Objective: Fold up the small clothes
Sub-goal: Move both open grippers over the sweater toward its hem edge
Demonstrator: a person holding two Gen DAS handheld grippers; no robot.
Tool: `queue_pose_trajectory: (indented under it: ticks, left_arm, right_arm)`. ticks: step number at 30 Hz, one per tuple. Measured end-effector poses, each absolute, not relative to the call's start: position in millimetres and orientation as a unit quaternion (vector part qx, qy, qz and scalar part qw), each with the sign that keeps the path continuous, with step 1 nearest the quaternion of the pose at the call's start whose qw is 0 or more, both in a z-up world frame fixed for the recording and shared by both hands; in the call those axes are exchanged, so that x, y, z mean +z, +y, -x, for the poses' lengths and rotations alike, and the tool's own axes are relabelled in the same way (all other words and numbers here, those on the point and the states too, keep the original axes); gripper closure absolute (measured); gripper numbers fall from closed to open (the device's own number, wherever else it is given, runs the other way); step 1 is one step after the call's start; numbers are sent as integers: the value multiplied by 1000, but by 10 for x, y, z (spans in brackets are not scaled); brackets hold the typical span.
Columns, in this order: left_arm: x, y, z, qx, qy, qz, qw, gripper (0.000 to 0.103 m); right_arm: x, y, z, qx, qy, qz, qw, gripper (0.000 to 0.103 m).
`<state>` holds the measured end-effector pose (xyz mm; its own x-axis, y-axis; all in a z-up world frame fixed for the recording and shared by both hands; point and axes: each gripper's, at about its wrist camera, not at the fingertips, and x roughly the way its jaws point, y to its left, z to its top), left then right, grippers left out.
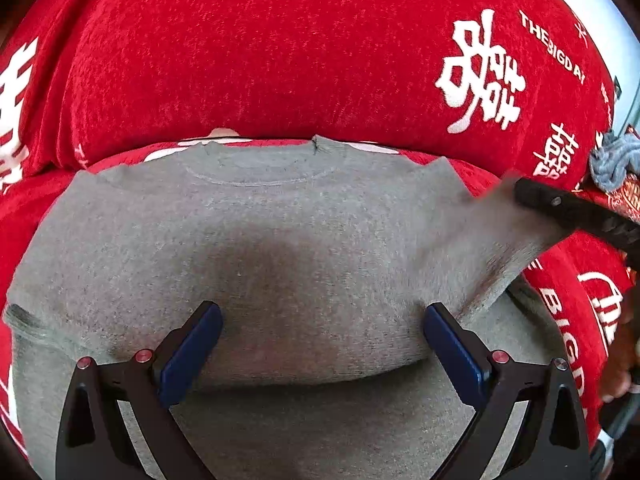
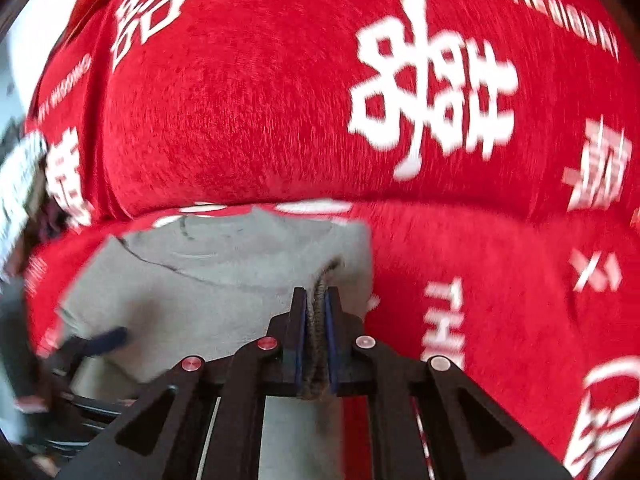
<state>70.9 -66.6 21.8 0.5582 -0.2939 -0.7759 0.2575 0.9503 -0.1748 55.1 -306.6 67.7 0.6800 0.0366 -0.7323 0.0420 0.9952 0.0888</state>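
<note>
A small grey shirt (image 1: 280, 240) lies spread flat on a red cover (image 1: 280, 60) printed with white characters and lettering, its round neckline at the far edge, close to where the cover rises into a padded back. Whether the cover lies on a sofa or a bed cannot be told. Seen from the left wrist camera, the left gripper (image 1: 322, 332) hangs over the near middle of the shirt with its jaws spread wide; the blue pads (image 1: 192, 352) stand on either side of bare grey cloth and nothing is pinched between them. Its shadow falls as a dark patch on the middle of the shirt. At the right side of the shirt, one sleeve (image 1: 516, 232) is lifted off the cover and drawn out sideways, blurred. The right gripper (image 2: 317, 300) has its jaws shut on the folded hem of that sleeve, with the dark edge of the cloth (image 2: 320, 340) squeezed between the two blue pads. In the left wrist view that gripper shows as a black bar at the tip of the raised sleeve. Beyond the sleeve, at the right edge of the cover, sits a crumpled blue-grey bundle of cloth (image 1: 612, 160).
</note>
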Motion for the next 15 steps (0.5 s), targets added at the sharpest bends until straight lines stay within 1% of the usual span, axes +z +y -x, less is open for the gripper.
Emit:
queue_pose_trajectory:
  ticks: [5, 6, 8, 11, 12, 13, 15]
  left_arm:
    - [212, -694, -708, -152, 445, 11, 882, 2]
    - [215, -685, -714, -153, 447, 13, 881, 2]
    - [237, -675, -732, -150, 455, 13, 878, 2]
    - [340, -590, -745, -143, 452, 18, 880, 2]
    - [370, -527, -767, -135, 449, 21, 883, 2]
    - [386, -462, -795, -126, 448, 22, 885, 2]
    - [376, -267, -882, -97, 451, 19, 887, 2]
  right_arm:
    - [256, -3258, -707, -43, 456, -30, 888, 98]
    - [256, -3331, -666, -42, 461, -54, 885, 98]
    - [374, -3437, -545, -40, 446, -101, 889, 97]
    - [667, -3389, -356, -42, 404, -99, 909, 93]
    - [747, -3308, -305, -30, 393, -92, 914, 82]
    - [785, -3228, -291, -15, 393, -89, 915, 59]
    - [771, -3072, -313, 19, 405, -93, 909, 31]
